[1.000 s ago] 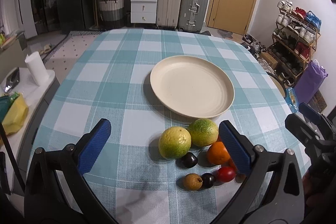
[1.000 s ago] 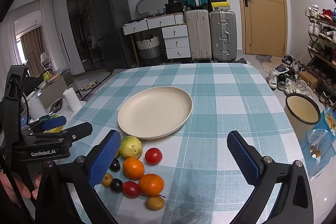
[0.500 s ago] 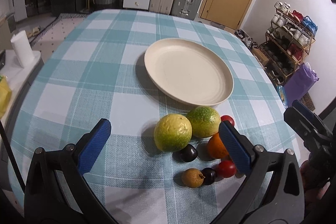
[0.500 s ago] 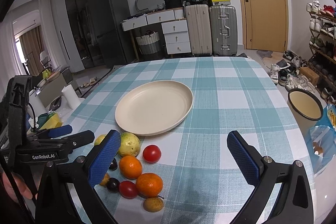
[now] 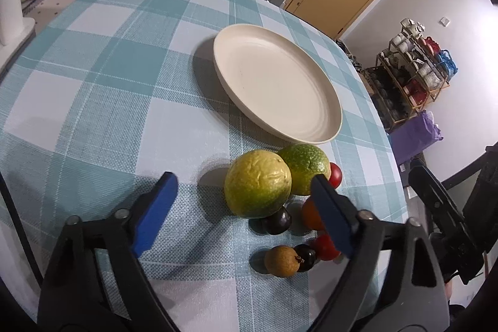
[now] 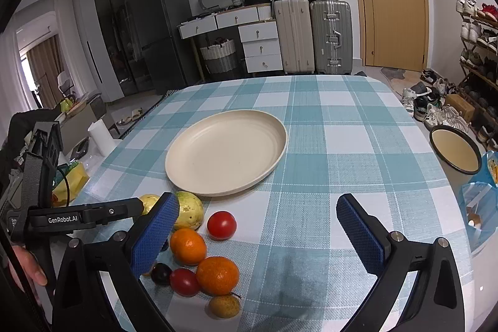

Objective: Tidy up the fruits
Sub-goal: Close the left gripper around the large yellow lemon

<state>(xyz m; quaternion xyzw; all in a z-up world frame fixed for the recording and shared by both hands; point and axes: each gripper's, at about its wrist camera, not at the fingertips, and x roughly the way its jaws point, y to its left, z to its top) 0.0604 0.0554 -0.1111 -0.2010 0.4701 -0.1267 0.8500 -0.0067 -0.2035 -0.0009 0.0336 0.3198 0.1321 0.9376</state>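
Note:
A cream plate point(image 5: 277, 83) stands empty on the checked tablecloth. In front of it lies a cluster of fruits: a yellow-green fruit point(image 5: 258, 184), a green fruit point(image 5: 306, 167), a tomato point(image 5: 335, 175), an orange point(image 5: 309, 213), a dark plum point(image 5: 277, 220) and a brown longan point(image 5: 281, 260). My left gripper point(image 5: 244, 179) hangs over the yellow-green fruit. Its jaws are closing with the fruit between them, and the pads point(image 5: 155, 213) stand clear of it. My right gripper point(image 6: 258, 201) stays open over bare cloth beside the oranges point(image 6: 188, 246), holding nothing.
An enamel bowl point(image 6: 456, 150) sits off the table's right edge. A paper roll point(image 6: 101, 136) stands beyond the left edge. Suitcases point(image 6: 330, 36), drawers and a shoe rack point(image 5: 414, 64) line the room behind. A person's hand point(image 6: 25, 266) holds the left gripper's handle.
My left gripper has dropped toward the fruits and tipped further down, and its jaws have narrowed around the yellow-green fruit. The right gripper has barely moved.

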